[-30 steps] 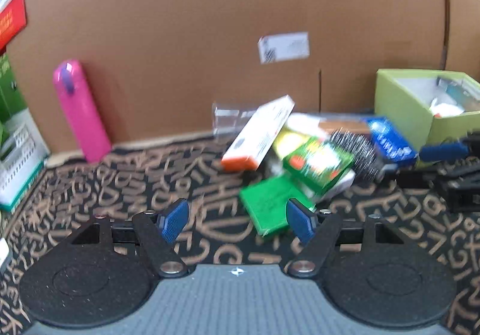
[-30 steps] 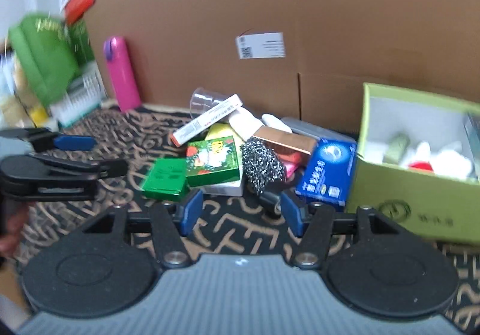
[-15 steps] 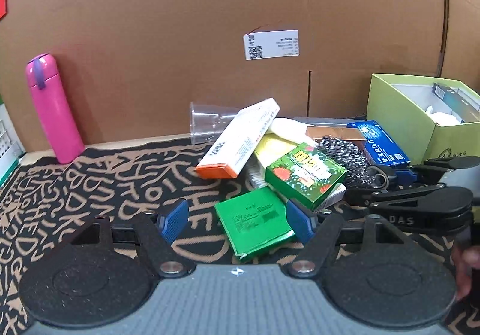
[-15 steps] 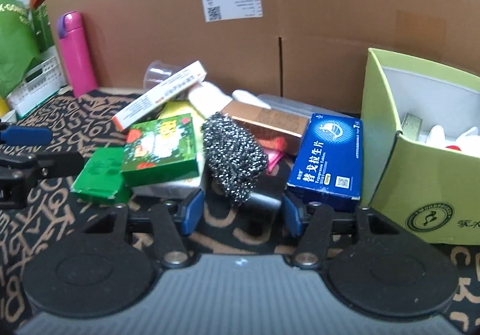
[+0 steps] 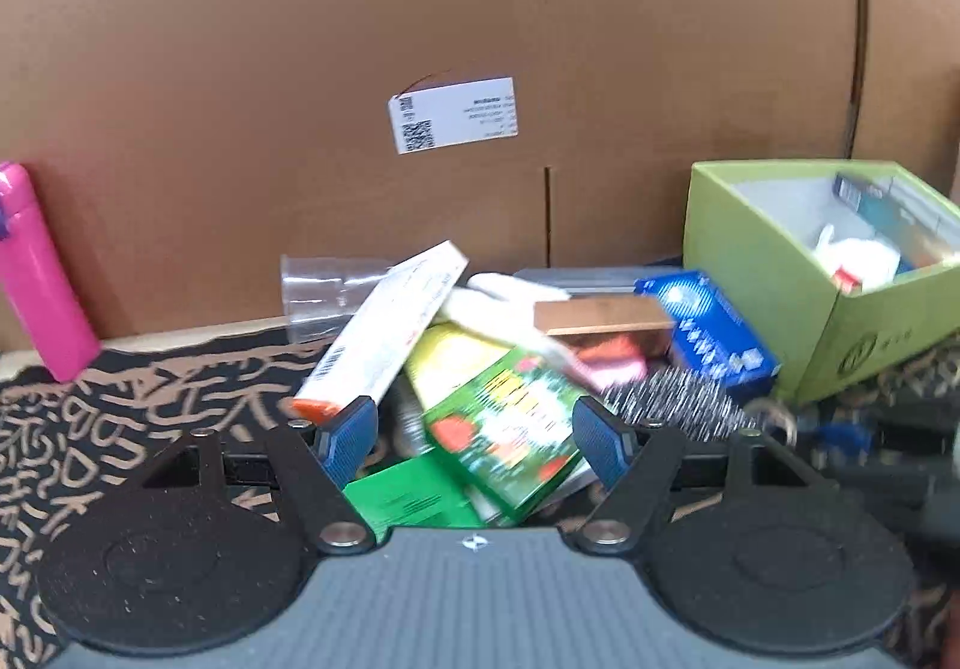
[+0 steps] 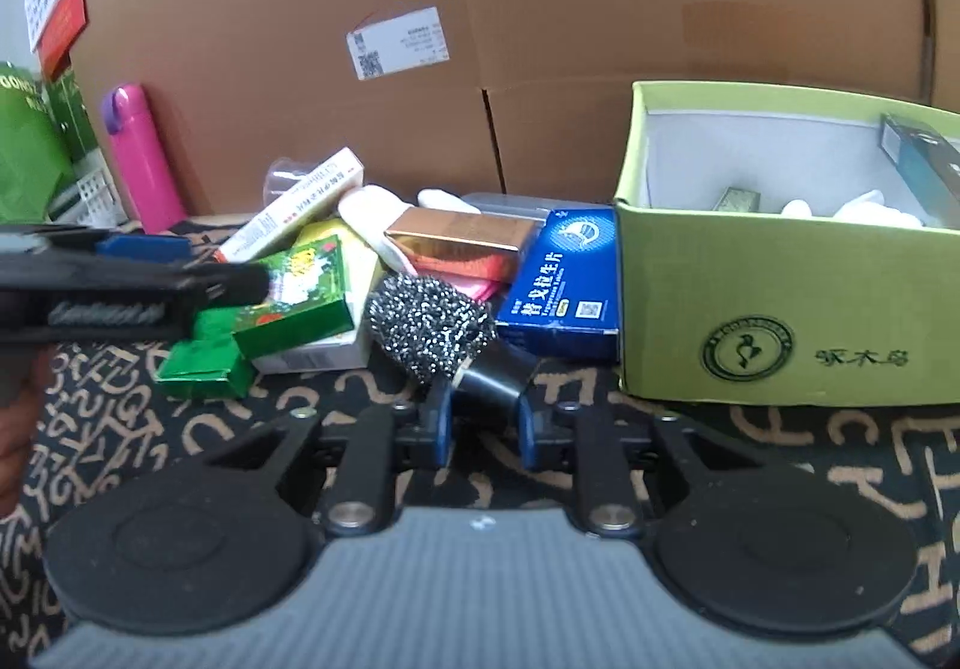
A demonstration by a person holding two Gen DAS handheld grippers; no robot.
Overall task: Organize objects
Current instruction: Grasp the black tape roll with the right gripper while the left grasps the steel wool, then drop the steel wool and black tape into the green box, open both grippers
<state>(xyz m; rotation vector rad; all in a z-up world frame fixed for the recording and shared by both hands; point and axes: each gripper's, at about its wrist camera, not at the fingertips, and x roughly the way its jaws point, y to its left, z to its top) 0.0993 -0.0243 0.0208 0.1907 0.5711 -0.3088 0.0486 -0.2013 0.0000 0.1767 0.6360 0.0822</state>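
Fingers of the right gripper (image 6: pixel 479 420) are closed on the black handle of the steel-wool scrubber (image 6: pixel 429 324), just beside the lime-green cardboard box (image 6: pixel 780 303). The left wrist view shows the left gripper (image 5: pixel 474 438) wide open around the green printed carton (image 5: pixel 510 429); there the scrubber (image 5: pixel 672 405) is blurred.

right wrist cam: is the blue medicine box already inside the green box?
No, the blue medicine box lies on the patterned mat, leaning against the outside of the green box, next to the steel scrubber.
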